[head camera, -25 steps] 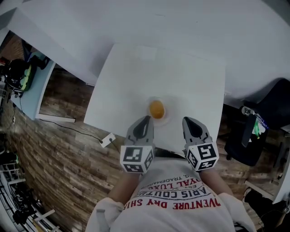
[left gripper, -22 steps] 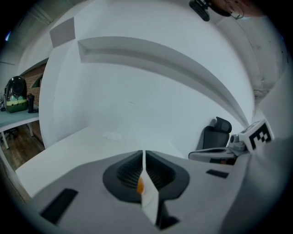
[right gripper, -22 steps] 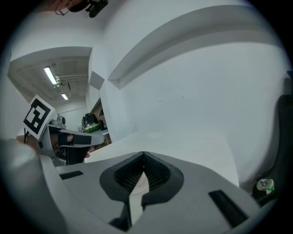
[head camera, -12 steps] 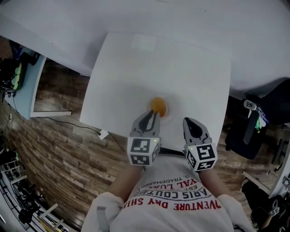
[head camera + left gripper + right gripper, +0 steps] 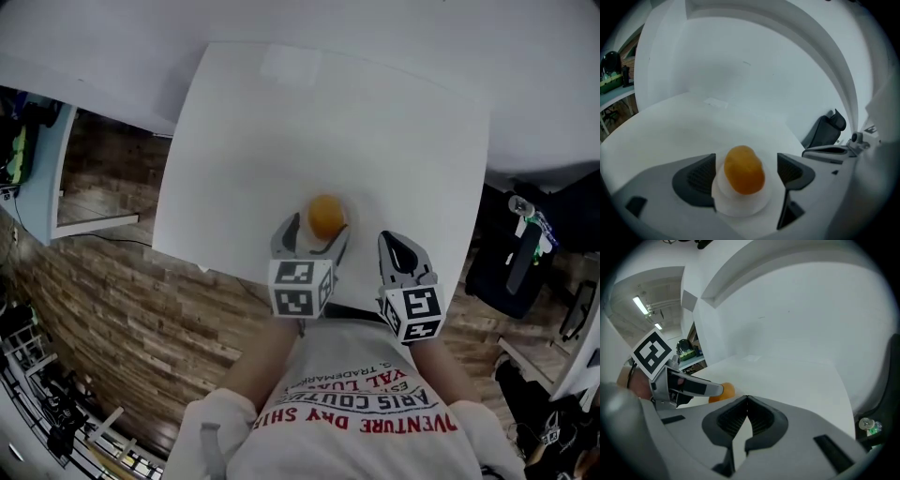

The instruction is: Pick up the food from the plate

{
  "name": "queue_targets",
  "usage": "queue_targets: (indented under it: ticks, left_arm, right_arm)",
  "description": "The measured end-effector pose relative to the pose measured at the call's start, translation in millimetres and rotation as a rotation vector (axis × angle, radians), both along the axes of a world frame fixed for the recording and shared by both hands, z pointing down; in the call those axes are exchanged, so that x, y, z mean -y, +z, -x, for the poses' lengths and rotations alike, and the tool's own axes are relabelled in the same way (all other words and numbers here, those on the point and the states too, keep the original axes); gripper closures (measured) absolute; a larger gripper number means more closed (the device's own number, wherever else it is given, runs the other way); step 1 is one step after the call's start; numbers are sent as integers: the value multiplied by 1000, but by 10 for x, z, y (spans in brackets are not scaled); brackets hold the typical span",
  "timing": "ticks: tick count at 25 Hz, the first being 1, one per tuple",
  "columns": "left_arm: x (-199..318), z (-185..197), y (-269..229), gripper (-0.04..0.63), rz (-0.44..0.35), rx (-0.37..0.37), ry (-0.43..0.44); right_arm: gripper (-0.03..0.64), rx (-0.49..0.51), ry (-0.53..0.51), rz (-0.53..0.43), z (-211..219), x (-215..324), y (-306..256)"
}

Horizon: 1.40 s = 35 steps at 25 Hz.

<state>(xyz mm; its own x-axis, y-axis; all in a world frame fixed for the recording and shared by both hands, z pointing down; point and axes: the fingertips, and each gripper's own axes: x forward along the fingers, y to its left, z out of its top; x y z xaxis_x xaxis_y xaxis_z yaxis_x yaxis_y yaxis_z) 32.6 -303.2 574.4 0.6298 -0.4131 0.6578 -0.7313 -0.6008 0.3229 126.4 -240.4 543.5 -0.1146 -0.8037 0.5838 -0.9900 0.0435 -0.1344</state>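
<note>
Straddling food (image 5: 744,169) near table (image 5: 234,141) edge, left gripper (image 5: 315,240) jaws just opened, right gripper (image 5: 394,242) closed.

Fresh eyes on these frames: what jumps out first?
The orange food on its small white plate, at the near edge of the white table, stands out against all the white. The left gripper, jaws just opened, straddles it, pads not touching; the right gripper hangs shut to its right.

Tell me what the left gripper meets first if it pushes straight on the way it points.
Likely the orange food on the white plate: it sits between the jaws of the left gripper, which have just been opening, pads clear of it.
</note>
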Motion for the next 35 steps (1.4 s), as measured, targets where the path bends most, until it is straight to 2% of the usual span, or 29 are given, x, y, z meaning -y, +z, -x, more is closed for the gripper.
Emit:
queue_targets:
  ticks: [4, 13, 21, 23, 27, 29, 32, 35]
  left_arm:
    - [52, -70, 197, 178, 53, 45, 14]
    - [135, -138, 495, 173, 140, 108, -13]
    - [139, -188, 549, 181, 121, 154, 10]
    - [125, -205, 565, 242, 116, 158, 35]
    - [115, -212, 573, 244, 111, 165, 66]
    - [112, -219, 567, 243, 117, 158, 78]
    - [87, -262, 505, 244, 135, 110, 101]
    - [76, -268, 393, 244, 106, 100, 133]
  right_arm:
    - [606, 10, 8, 25, -27, 27, 90]
    - [606, 16, 26, 64, -146, 47, 277]
    - [606, 31, 49, 70, -201, 58, 299]
    - [606, 33, 53, 74, -208, 52, 318]
    - [606, 40, 56, 76, -186, 58, 331]
    - [606, 40, 58, 74, -177, 70, 321]
    - [606, 38, 62, 67, -167, 103, 275]
    - [606, 35, 72, 49, -154, 144, 190]
